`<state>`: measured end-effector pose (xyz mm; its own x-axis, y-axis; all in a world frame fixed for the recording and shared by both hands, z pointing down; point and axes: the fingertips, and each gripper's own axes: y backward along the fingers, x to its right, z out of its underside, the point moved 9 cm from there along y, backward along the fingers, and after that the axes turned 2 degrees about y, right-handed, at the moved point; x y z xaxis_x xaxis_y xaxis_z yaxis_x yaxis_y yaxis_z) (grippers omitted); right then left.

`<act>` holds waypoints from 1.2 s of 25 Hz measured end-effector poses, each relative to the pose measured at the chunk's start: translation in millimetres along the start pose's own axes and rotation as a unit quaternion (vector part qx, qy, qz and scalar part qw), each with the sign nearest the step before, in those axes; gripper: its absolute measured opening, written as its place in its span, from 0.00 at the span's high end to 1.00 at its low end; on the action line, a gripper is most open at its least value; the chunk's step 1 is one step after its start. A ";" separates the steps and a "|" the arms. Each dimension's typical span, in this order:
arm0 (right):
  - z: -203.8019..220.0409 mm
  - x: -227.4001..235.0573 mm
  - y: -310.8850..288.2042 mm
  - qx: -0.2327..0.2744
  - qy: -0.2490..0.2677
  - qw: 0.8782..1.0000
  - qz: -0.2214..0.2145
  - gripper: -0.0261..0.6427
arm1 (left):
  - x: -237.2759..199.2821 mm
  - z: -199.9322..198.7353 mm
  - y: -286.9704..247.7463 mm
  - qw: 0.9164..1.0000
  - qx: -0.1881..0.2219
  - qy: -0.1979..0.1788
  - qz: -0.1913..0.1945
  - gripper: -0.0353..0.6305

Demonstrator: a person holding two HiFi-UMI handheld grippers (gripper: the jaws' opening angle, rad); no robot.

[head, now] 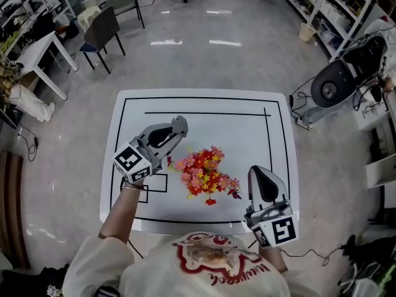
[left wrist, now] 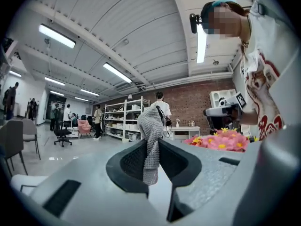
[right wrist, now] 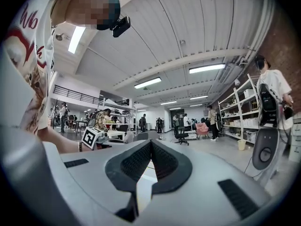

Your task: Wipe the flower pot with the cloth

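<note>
We held the left gripper (head: 180, 126) clamped on the grey cloth (left wrist: 151, 126); the right gripper (head: 262, 178) was closed, empty. The flower pot (head: 204, 173) stood between them on the white table (head: 247, 129).

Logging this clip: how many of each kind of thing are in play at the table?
Hand-held grippers: 2 (left hand-held gripper, right hand-held gripper)
Cloth: 1, clamped in the left one
Flower bunch: 1, pot itself hidden under the blooms
Total: 4
</note>
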<state>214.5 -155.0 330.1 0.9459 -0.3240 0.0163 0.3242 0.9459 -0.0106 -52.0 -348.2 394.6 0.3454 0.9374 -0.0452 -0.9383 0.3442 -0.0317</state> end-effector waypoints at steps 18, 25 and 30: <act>13.2 28.7 -22.9 -0.016 -0.006 0.999 -0.033 0.96 | 7.9 66.3 -51.2 0.980 -0.110 -0.037 0.163 0.85; 23.1 38.6 -28.7 -0.022 -0.015 0.998 -0.056 0.96 | 15.6 81.8 -58.9 0.967 -0.133 -0.019 0.217 0.85; 25.4 43.3 -35.3 -0.021 -0.014 0.997 -0.077 0.96 | 12.6 90.0 -63.4 0.959 -0.158 -0.013 0.235 0.85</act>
<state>243.6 -202.0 356.6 0.8841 -0.4649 0.0485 0.4669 0.8831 -0.0468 10.5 -353.5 485.9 -0.1183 0.9875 -0.1042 -0.9380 -0.1456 -0.3147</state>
